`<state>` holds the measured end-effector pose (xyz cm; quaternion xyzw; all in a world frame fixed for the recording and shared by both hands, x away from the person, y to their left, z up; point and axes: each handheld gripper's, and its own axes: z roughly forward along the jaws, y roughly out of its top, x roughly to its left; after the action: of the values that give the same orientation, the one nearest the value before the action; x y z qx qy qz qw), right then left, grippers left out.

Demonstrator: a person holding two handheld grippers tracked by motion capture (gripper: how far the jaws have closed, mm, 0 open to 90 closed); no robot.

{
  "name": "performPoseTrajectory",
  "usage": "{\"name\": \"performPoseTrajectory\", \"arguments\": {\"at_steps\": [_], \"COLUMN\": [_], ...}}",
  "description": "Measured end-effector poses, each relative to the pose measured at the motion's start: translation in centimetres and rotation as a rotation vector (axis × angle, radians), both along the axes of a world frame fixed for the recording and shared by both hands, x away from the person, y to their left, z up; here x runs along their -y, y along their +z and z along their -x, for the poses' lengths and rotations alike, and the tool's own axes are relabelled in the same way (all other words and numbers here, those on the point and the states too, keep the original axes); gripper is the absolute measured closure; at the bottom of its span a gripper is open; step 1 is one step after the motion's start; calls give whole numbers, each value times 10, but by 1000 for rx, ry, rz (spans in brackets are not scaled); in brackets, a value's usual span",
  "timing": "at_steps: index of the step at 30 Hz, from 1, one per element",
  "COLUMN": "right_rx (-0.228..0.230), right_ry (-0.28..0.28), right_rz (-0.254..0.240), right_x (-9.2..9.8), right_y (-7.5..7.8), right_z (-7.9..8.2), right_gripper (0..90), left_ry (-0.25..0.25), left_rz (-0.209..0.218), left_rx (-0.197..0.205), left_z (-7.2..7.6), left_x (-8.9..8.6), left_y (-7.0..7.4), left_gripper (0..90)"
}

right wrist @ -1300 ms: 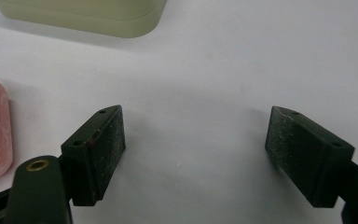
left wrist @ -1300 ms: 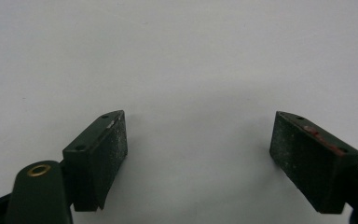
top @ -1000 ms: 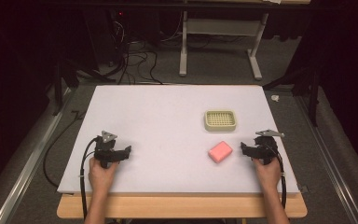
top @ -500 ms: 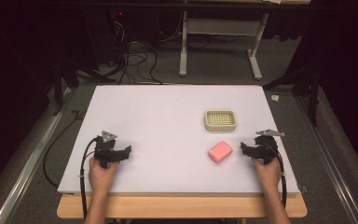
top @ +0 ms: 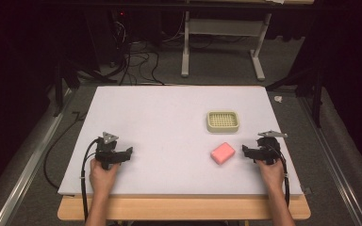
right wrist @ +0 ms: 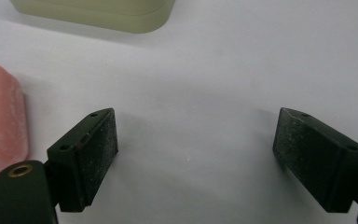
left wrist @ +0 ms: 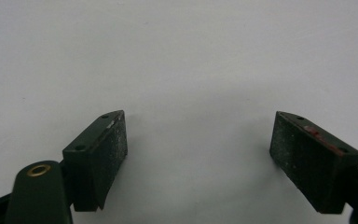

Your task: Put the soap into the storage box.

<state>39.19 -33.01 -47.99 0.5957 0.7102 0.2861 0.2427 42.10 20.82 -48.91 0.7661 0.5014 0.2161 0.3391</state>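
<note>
With both the left gripper (top: 131,153) and right gripper (top: 244,150) spread wide and empty near the table's (top: 160,117) front edge, nothing is started — likely the right one next closes on the pink soap (top: 222,153) just beside it, front-right, near the tray (top: 222,121).

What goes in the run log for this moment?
left gripper: open, empty | right gripper: open, empty, beside pink soap | soap dish: empty, behind soap

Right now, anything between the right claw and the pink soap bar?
Nothing visible. The right claw sits on the white table with open jaws, and bare surface lies between it and the pink soap bar. The beige soap dish stands farther back, off that line. The bar is at the left edge of the right gripper view.
</note>
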Motion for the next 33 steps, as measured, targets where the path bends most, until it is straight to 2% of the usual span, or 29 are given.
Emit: {"name": "performPoseTrajectory", "arguments": {"at_steps": [9, 15, 25, 33], "right_rx": [51, 88, 100, 119], "right_ry": [27, 52, 70, 108], "right_rz": [-12, -49, -68, -67], "right_x": [-5, -7, -11, -18], "right_y": [10, 17, 21, 24], "right_z": [12, 22, 37, 49], "right_gripper": [146, 145, 145, 144], "left_ry": [0, -1, 0, 0], "left_rz": [-1, -1, 0, -1], "left_rx": [0, -2, 0, 0], "left_z": [0, 0, 0, 0], "left_x": [0, 0, 0, 0], "left_y": [0, 0, 0, 0], "left_gripper": [195, 195, 195, 195]}}
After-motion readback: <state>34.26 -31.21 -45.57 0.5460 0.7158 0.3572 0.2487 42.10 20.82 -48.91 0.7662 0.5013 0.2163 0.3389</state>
